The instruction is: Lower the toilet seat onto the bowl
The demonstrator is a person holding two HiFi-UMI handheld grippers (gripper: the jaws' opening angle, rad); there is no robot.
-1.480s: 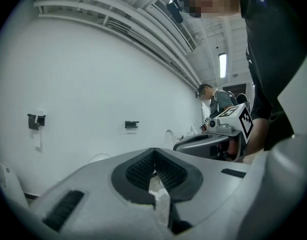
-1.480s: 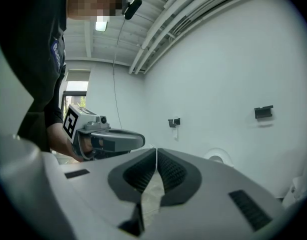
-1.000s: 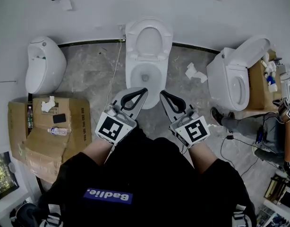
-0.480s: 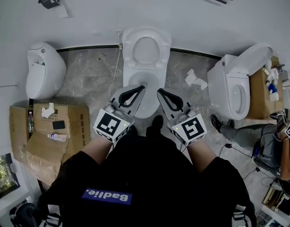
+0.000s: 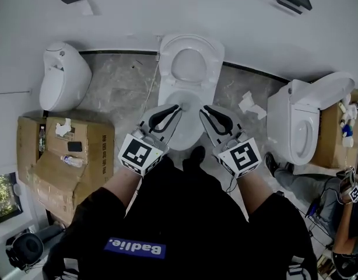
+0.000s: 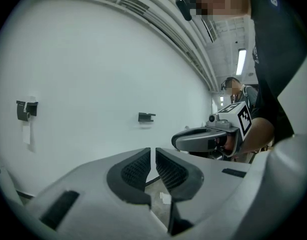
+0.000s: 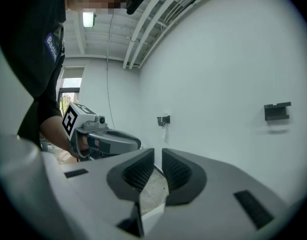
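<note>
Two grippers are held side by side above the toilet bowl (image 5: 185,140). The jaws of the left gripper (image 5: 177,107) and the right gripper (image 5: 206,108) are closed together, with nothing clamped. The toilet seat (image 5: 191,44) is raised, standing behind the bowl by the wall.

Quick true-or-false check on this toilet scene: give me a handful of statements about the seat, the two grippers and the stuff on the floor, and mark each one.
1. The toilet seat of the middle toilet stands raised. True.
2. The left gripper is gripping that seat. False: its jaws are together with nothing between them, short of the seat.
3. The right gripper has its jaws together. True.
4. The cardboard box lies on the right side of the head view. False: it lies at the left, below the white fixture by the wall.
5. A plastic bottle lies on that box. True.
</note>
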